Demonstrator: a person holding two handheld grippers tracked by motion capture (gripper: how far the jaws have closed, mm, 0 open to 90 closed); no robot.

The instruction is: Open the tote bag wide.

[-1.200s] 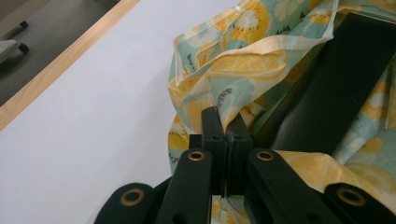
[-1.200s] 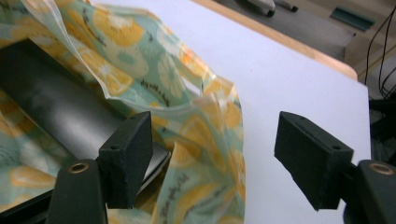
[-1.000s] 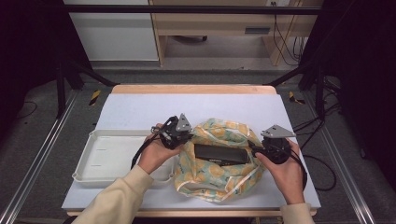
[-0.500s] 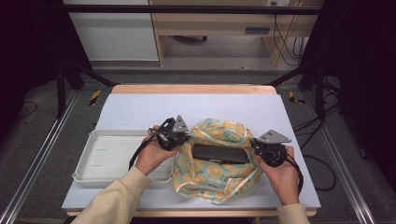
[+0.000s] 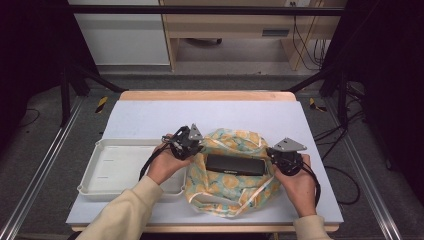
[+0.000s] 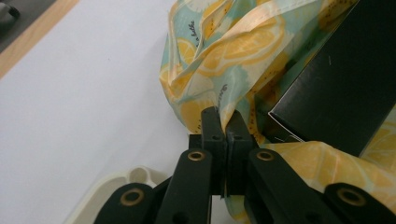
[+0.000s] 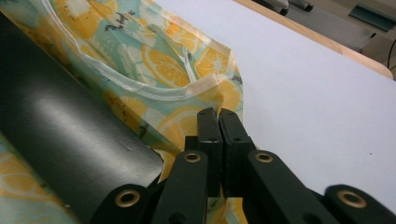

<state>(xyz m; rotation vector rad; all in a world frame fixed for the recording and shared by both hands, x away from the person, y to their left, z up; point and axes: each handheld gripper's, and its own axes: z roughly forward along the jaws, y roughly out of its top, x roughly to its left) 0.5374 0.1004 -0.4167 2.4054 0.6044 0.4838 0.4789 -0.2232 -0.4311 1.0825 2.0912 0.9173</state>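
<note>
I have the left tool (image 5: 192, 146) and the right tool (image 5: 278, 159) each clamped on an edge of the lemon-print bag (image 5: 225, 187), lower centre of frame, black box (image 5: 235, 164) lying in it

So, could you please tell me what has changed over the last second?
The right tool drew toward the person, tugging its edge of the lemon-print bag; the black box inside shifted nearer too. The left tool barely moved. Both stay shut on the bag; the white tray is unchanged.
</note>
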